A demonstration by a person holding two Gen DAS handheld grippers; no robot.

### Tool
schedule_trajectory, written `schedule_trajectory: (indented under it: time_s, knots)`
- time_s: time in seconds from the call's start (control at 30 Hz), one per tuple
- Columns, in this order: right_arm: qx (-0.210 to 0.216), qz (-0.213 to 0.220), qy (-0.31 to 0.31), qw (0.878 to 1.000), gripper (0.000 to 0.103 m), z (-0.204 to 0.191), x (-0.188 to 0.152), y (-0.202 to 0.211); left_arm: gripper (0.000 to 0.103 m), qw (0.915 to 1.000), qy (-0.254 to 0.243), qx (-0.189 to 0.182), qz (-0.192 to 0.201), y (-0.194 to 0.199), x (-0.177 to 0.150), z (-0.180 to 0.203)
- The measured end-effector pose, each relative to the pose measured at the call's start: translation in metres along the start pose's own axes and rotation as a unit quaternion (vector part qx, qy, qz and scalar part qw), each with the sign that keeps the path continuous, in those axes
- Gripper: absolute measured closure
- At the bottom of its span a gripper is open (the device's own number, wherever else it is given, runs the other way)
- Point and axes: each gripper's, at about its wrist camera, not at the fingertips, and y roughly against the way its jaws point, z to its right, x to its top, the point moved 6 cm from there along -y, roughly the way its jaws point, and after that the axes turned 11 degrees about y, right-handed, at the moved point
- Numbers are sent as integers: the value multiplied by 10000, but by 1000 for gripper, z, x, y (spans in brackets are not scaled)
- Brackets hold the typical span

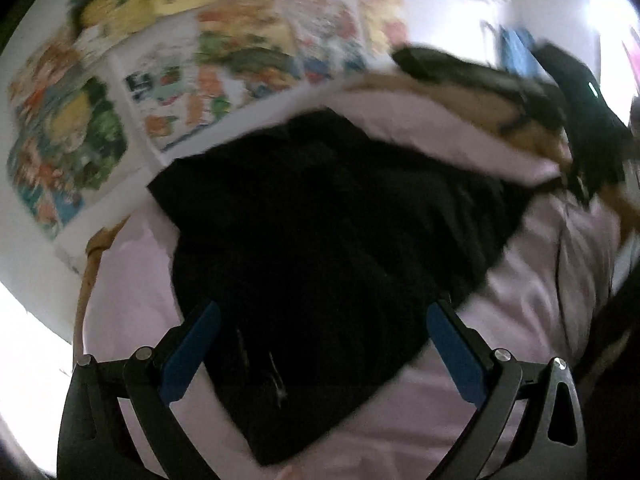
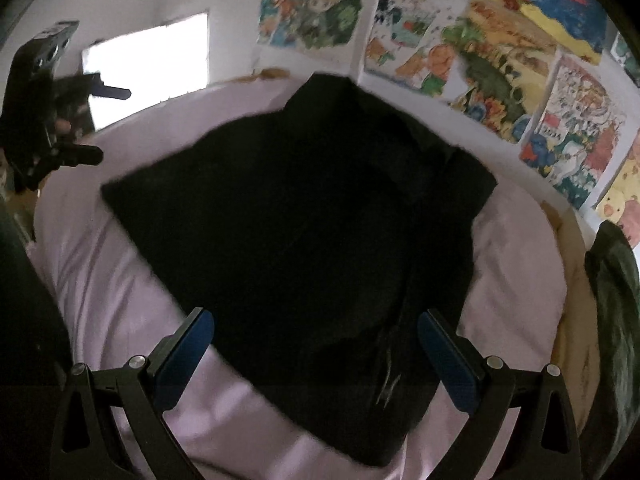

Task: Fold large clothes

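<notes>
A black garment (image 1: 328, 248) lies folded into a compact shape on a pale pink bed sheet (image 1: 540, 280). My left gripper (image 1: 324, 312) is open and empty, raised above the garment's near edge. In the right wrist view the same black garment (image 2: 304, 232) lies on the pink sheet (image 2: 108, 280), and my right gripper (image 2: 316, 320) is open and empty above its near edge. The right gripper also shows in the left wrist view (image 1: 576, 120) at the far right. The left gripper shows in the right wrist view (image 2: 48, 120) at the far left.
Colourful drawings (image 1: 224, 64) cover the white wall behind the bed, also in the right wrist view (image 2: 480, 60). A bright window (image 2: 148, 64) is at the left. A dark green cloth (image 2: 616, 320) lies at the right edge. A tan bed edge (image 1: 86, 280) borders the sheet.
</notes>
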Motion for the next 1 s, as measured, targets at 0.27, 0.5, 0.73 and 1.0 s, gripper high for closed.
schedule_trajectory:
  time_s: [0.27,0.5,0.73,1.0]
  knots:
    - [317,-449,585,9968,0,-28,-31,-13,2,9951,-680,56,-719,-32,-59,10]
    - [246,-966,1015,9898,0,-41,-47,-37,2,9854,-1042,287,-1317,-59,-100,-4]
    - [89,-1520,481,9872,0,-15,-78,-63,2,9761,-1149,697,-1705,-80,-124,-29]
    - [-357,-1641,769,9828,0,-8,-88,-67,1,9699,-1399,1129,-1646,-86,-126,-36]
